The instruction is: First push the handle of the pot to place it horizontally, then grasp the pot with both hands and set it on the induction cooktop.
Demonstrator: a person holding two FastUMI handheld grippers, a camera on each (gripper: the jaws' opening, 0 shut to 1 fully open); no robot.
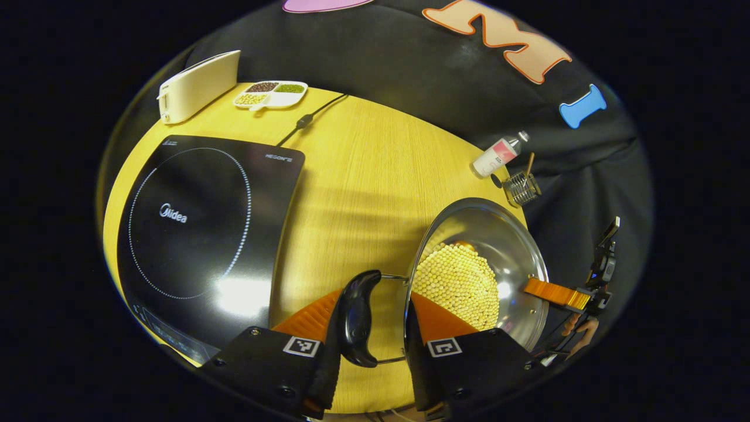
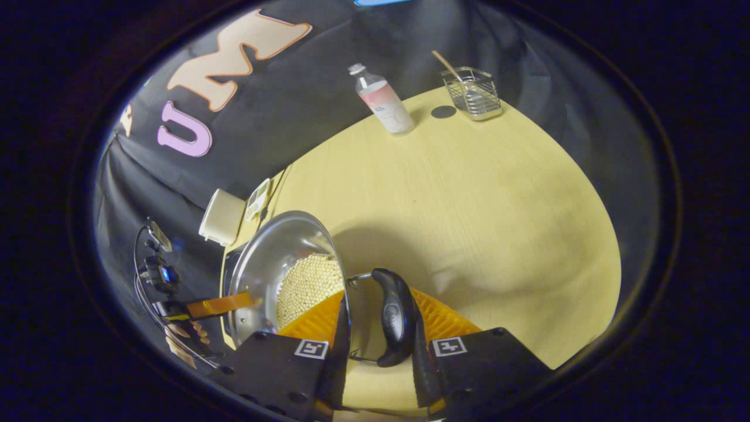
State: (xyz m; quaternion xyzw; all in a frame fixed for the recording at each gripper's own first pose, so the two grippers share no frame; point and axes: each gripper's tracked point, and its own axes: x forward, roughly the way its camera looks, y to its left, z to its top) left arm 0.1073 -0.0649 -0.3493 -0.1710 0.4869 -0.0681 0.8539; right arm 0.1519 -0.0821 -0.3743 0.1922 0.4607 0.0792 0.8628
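The steel pot (image 1: 504, 258), filled with small pale beads (image 1: 460, 284), sits at the desk's (image 1: 363, 193) right side in the left gripper view, well apart from the black induction cooktop (image 1: 205, 228) on the left. It has a black side handle (image 1: 356, 316) on a wire bracket at each side.

In the left gripper view the left hand-held gripper (image 1: 366, 346) has one finger against the outer face of that handle and the other by the pot rim; the fingers stand apart around the handle, and whether both press on it is hard to judge.

In the right gripper view the right hand-held gripper (image 2: 378, 346) brackets the pot's other black handle (image 2: 395, 316) in the same way, one finger at the rim, the other beside the handle.

The right hand-held gripper also appears at the pot's far edge (image 1: 562, 295) in the left gripper view, with fingertips of the person's hand (image 1: 580, 331) below it.

Further out, a divided dish of beans (image 1: 270, 94) and a white box (image 1: 196, 87) lie behind the cooktop, its power cord (image 1: 310, 117) running across the desk. A bottle (image 2: 384, 102) and a wire basket (image 2: 471, 92) holding a wooden stick stand at the far edge.
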